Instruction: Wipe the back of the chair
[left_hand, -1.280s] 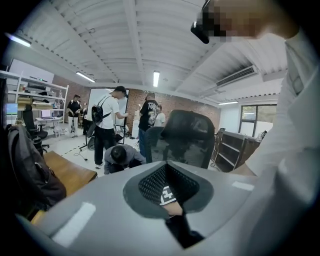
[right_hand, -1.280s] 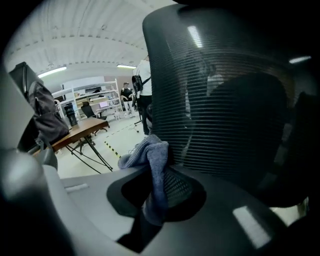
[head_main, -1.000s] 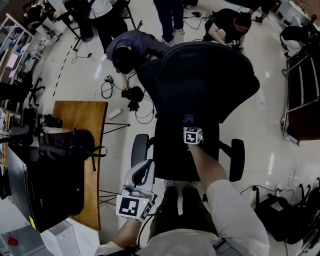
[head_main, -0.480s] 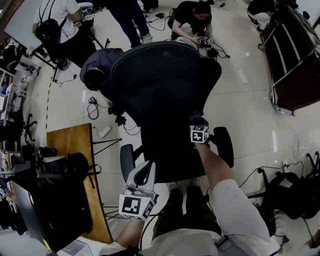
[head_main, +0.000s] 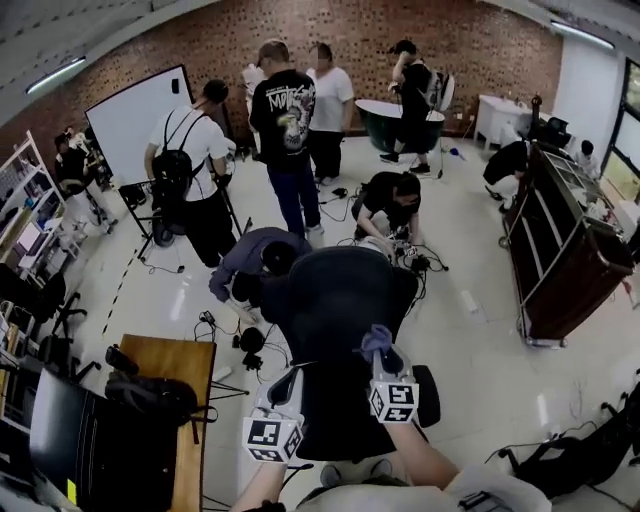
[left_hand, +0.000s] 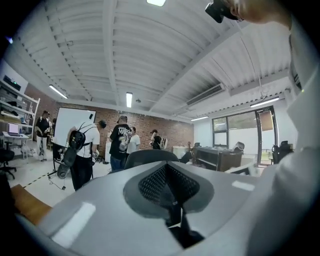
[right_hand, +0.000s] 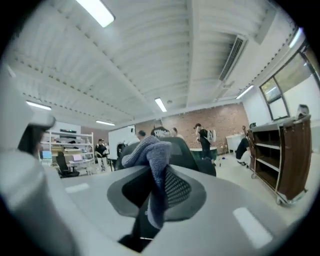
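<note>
Your R gripper (right_hand: 154, 197) clamps a blue-grey cloth (right_hand: 149, 152) by the office chair's mesh back (head_main: 330, 295), maybe touching it. L gripper (left_hand: 172, 197): jaws together, nothing between.

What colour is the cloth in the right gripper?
Blue-grey cloth; it shows best in the right gripper view.

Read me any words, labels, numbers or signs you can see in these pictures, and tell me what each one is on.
No text reads clearly.
Black T-shirt on a standing person: white print, too blurred to read.
Whiteboard: no writing shows.
Marker cubes: black-and-white square patterns, no letters.
</note>
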